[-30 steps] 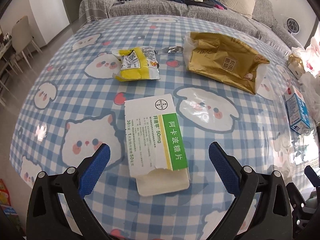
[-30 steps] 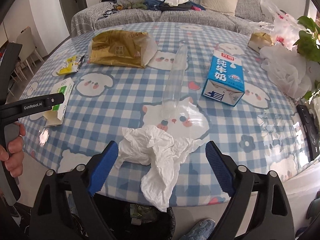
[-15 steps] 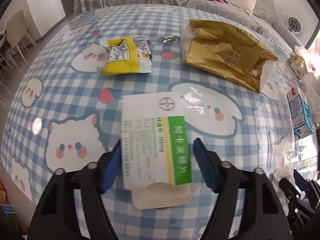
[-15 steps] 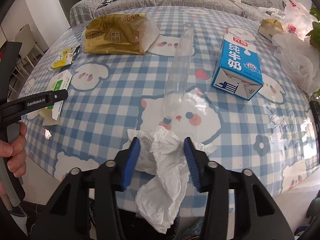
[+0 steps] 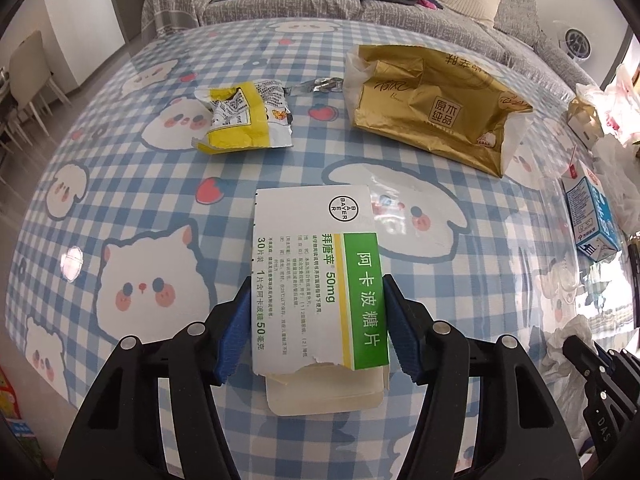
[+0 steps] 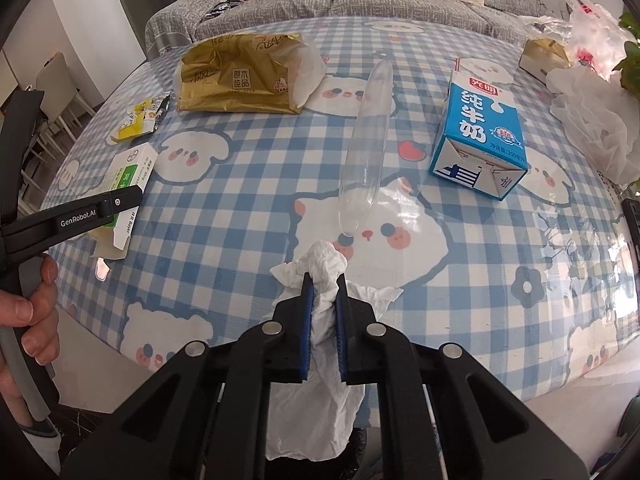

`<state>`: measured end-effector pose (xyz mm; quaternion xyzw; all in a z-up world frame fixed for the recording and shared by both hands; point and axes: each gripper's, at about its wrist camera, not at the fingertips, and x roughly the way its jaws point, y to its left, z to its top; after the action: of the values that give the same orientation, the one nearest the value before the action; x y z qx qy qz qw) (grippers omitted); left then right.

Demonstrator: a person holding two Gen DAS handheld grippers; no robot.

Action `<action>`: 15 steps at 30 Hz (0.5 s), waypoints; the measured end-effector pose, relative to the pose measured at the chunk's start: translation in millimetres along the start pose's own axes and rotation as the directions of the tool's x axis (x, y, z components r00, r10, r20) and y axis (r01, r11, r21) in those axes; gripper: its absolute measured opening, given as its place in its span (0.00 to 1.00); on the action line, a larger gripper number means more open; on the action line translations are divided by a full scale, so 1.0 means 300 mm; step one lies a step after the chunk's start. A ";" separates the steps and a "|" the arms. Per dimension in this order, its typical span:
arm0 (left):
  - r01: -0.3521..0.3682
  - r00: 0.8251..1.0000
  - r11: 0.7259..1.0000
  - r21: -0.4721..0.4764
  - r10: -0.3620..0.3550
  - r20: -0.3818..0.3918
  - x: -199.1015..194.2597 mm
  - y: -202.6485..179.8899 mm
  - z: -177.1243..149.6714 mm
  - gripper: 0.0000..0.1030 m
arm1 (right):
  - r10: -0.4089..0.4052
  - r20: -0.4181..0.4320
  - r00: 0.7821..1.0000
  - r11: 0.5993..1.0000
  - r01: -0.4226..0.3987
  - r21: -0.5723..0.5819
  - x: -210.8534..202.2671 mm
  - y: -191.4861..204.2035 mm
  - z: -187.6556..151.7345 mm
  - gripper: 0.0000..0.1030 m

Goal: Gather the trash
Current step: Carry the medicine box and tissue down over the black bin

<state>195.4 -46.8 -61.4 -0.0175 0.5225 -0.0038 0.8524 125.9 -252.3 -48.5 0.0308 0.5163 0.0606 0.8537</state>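
Left gripper clamped on a white and green medicine box, blue pads pressed on its two long sides; box flat on the blue checked tablecloth, torn open end toward the camera, a cream inner flap sticking out below. Right gripper closed tight on a crumpled white tissue at the near table edge; top of the tissue bunched above the pads, the rest hanging down between the black arms. Beyond the tissue, just beside it, a clear plastic tube lying lengthwise; further right a blue milk carton on its side. At the far part of the table a gold paper bag and a torn yellow snack wrapper, well apart from both grippers. Lower end of the tissue hidden behind the gripper body; small print on the box too fine to read; a hand on the left gripper's handle cut off at the frame edge. Compared with one second ago: both jaws wide apart then with nothing touched, box and tissue lying free between them; left jaws closed onto the box first, right jaws just now closing, tissue squeezed narrower.
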 end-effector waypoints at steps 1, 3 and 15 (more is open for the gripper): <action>0.001 1.000 1.000 0.001 -0.001 0.004 -0.010 -0.003 -0.007 0.58 | 0.001 0.003 1.000 1.000 -0.001 0.001 -0.004 0.000 -0.002 0.08; 0.002 1.000 1.000 0.003 -0.002 0.015 -0.023 -0.005 -0.016 0.58 | 0.001 0.010 1.000 1.000 -0.001 0.002 -0.010 0.001 -0.004 0.08; 0.020 0.998 1.000 0.009 -0.021 0.059 -0.092 0.000 -0.056 0.58 | 0.002 0.078 0.997 1.000 -0.002 0.008 -0.085 0.006 -0.035 0.09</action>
<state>167.8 -46.5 -44.4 -0.0196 0.4969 -0.0141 0.8675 104.9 -254.0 -30.8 0.0370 0.4828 0.0582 0.8730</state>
